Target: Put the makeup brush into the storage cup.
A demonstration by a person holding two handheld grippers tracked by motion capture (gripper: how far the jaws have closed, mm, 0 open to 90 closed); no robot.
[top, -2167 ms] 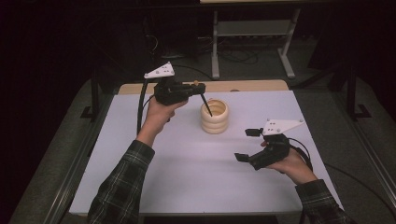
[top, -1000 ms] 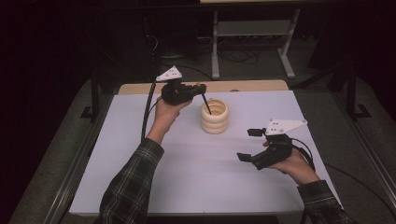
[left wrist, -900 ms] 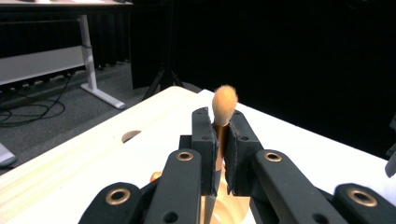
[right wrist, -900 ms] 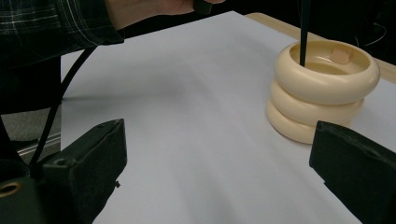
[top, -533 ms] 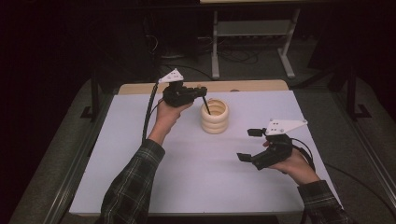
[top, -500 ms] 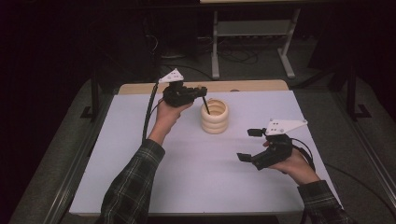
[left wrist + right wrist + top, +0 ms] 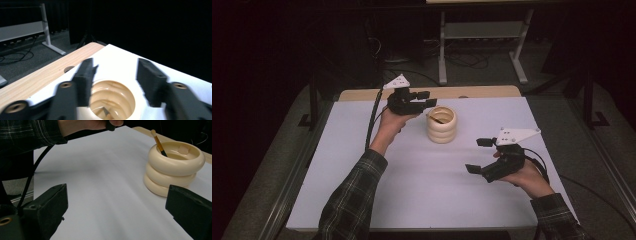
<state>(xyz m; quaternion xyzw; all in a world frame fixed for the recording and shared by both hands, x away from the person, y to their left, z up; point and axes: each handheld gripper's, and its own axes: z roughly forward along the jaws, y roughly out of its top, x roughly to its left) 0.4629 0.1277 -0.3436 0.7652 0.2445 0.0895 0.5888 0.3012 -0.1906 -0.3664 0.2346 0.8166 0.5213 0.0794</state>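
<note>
At the left, raised over the white table cover [image 7: 412, 195] and just beside the far-left rim of the cream ringed holder [image 7: 441, 131]: the left gripper [image 7: 427, 98], held in the person's left hand [image 7: 388, 125]. Along its own view, left gripper [image 7: 113, 75] with jaws about half parted, having just been opening, astride the holder's mouth and with nothing between the pads (blurred edges on both). In the middle, inside that holder: a small paintbrush [image 7: 439, 119], leaning against the inner wall, with the tip of the handle poking above the rim and free of any grip. From the right gripper view, the same paintbrush [image 7: 158, 143] resting on the holder's near-left edge, dark ferrule down in the hollow. By the look of it, main job done: brush delivered and let go. At the right, well apart from the holder and low over the cover: the right gripper [image 7: 478, 155], jaws spread wide and empty, and likewise in its own view [image 7: 117, 205] with nothing but bare cover between them. Left to do, as a guess: lift the left gripper clear of the rim without knocking the brush, then park it. No other loose item in sight on the cover waiting for pickup.
</note>
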